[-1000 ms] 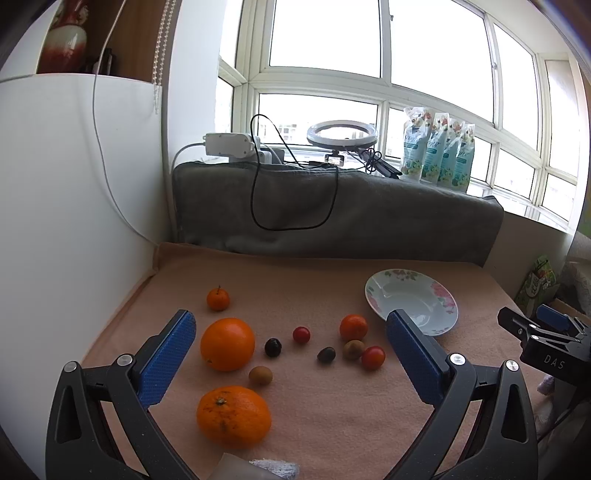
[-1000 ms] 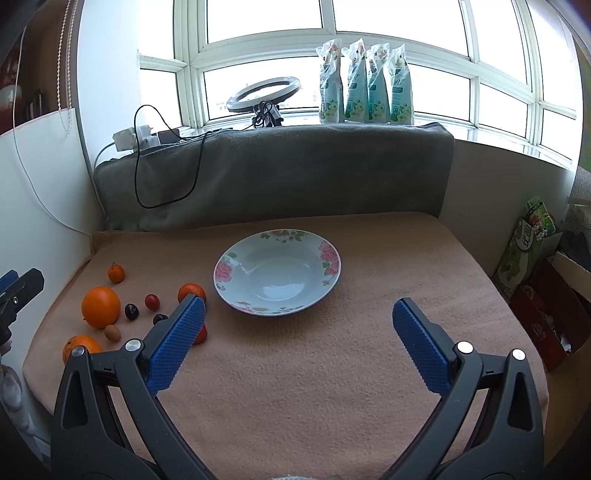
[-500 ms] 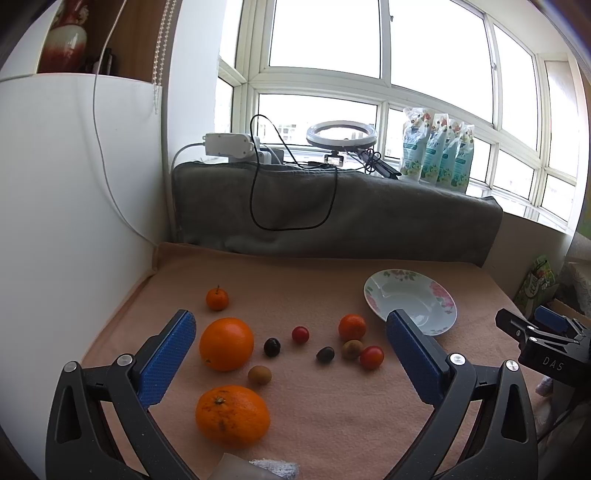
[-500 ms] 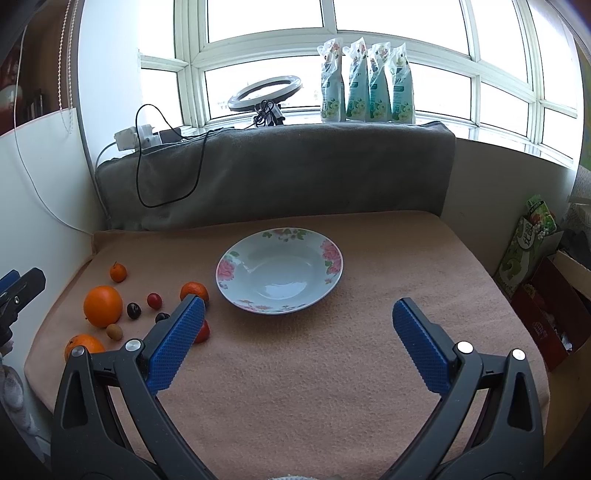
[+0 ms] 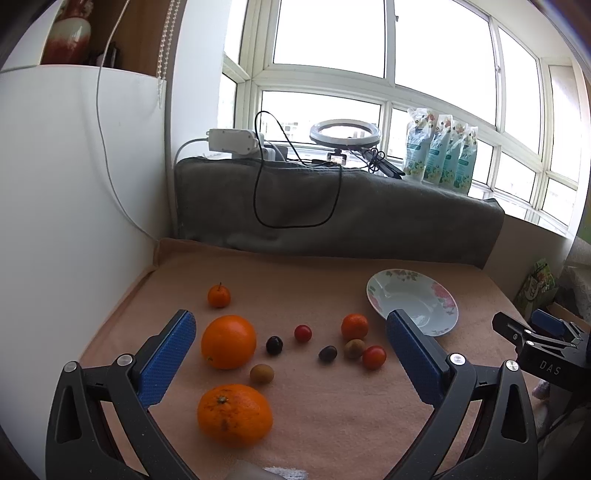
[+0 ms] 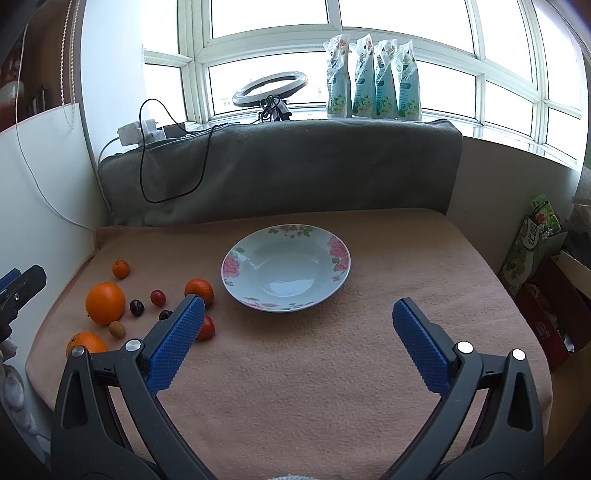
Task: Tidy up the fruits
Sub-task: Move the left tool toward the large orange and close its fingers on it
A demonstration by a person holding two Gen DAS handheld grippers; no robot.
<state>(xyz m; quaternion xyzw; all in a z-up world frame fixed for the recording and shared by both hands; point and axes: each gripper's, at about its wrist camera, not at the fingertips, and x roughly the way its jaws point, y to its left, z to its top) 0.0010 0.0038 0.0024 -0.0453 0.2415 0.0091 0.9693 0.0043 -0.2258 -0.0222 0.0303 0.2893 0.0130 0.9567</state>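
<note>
Left wrist view: ten fruits [image 5: 228,341] lie loose; one plate [image 5: 439,297]; left gripper [image 5: 291,336] and right gripper [image 6: 297,319] gape empty.

Window: white-framed bay window [image 6: 369,22], 12 o'clock, bright daylight
Backrest: grey blanket-covered ledge [image 6: 295,170], below the window
Wall: white panel [image 5: 74,184], 9 o'clock

A home: bay window [image 6: 369,55], blanket-covered table [image 6: 332,362], floral plate [image 6: 286,267], vase [image 5: 68,35] on shelf.
</note>
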